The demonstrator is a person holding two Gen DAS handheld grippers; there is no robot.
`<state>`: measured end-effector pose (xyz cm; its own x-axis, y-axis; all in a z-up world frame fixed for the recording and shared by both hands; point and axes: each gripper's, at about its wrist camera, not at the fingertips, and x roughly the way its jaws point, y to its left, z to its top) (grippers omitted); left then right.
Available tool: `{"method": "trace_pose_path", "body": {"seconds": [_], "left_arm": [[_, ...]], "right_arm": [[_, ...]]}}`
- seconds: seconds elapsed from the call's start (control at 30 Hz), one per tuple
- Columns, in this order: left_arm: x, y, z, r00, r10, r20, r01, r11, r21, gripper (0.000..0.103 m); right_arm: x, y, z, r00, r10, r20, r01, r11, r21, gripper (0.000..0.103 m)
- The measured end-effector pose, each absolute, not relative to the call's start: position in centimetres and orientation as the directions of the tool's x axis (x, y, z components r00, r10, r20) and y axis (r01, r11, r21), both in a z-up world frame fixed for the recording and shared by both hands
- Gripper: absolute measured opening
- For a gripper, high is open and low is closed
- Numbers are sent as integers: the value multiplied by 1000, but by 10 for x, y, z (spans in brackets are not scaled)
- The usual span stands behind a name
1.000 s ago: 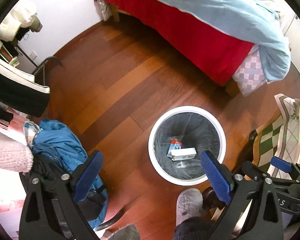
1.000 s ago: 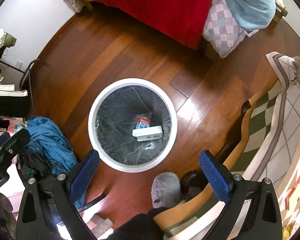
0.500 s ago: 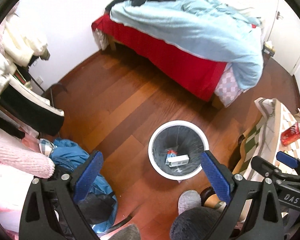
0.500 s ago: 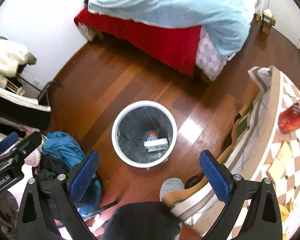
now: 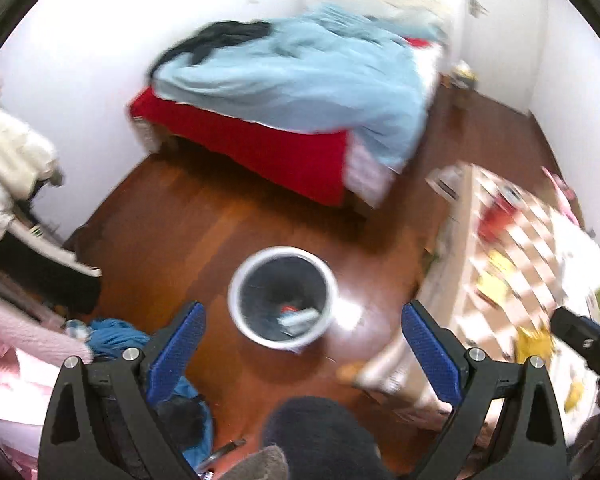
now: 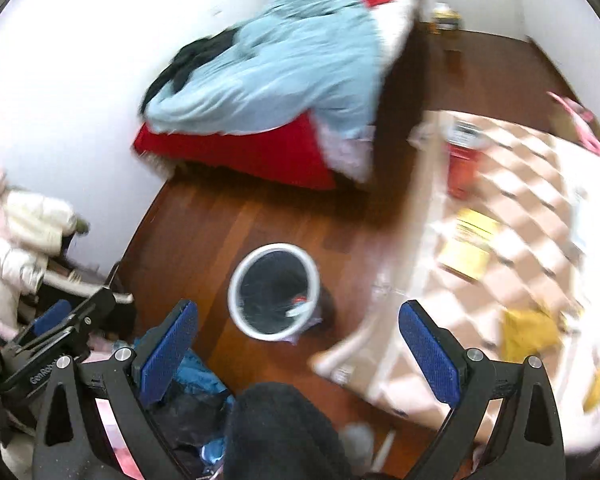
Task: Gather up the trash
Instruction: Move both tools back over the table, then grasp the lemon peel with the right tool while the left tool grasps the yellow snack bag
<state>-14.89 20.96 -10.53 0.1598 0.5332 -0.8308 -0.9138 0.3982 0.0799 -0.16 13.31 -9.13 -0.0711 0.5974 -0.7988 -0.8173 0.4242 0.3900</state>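
A white-rimmed trash bin [image 5: 236,280] with a black liner stands on the wood floor, also in the right wrist view [image 6: 236,304]. A white box and a red item [image 5: 298,316] lie inside it. A checkered table [image 6: 540,216] at the right carries a red can [image 6: 462,164], yellow wrappers [image 6: 466,246] and a crumpled yellow piece [image 6: 530,330]; the left wrist view shows the can [image 5: 498,216] too. My left gripper [image 5: 302,354] and right gripper [image 6: 298,346] are both open, empty and high above the floor. Both views are blurred.
A bed [image 5: 300,92] with a red sheet and light blue duvet stands behind the bin. A blue garment [image 5: 112,334] lies on the floor at the left. Coats [image 5: 8,160] hang on a rack at the far left.
Both grippers have risen and pulled back from the bin, which now looks smaller. The checkered table with its litter has come into view at the right.
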Motion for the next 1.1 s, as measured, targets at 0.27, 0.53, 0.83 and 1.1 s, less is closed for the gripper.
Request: {"method": "trace_pose_path", "body": {"seconds": [0.27, 0.53, 0.83, 1.1], "left_arm": [[-5, 138, -184, 263, 323, -909, -775, 632, 0, 100], [109, 59, -245, 291, 243, -926, -469, 879, 83, 99], [169, 19, -288, 229, 274, -934, -59, 962, 268, 99], [179, 27, -302, 189, 237, -953, -91, 970, 224, 57]], "right_arm": [[117, -10, -130, 134, 482, -866, -655, 698, 288, 101], [216, -124, -223, 146, 326, -934, -427, 872, 238, 100], [242, -168, -280, 88, 250, -964, -390, 899, 198, 94], [240, -154, -301, 77, 249, -965, -422, 886, 195, 71]]}}
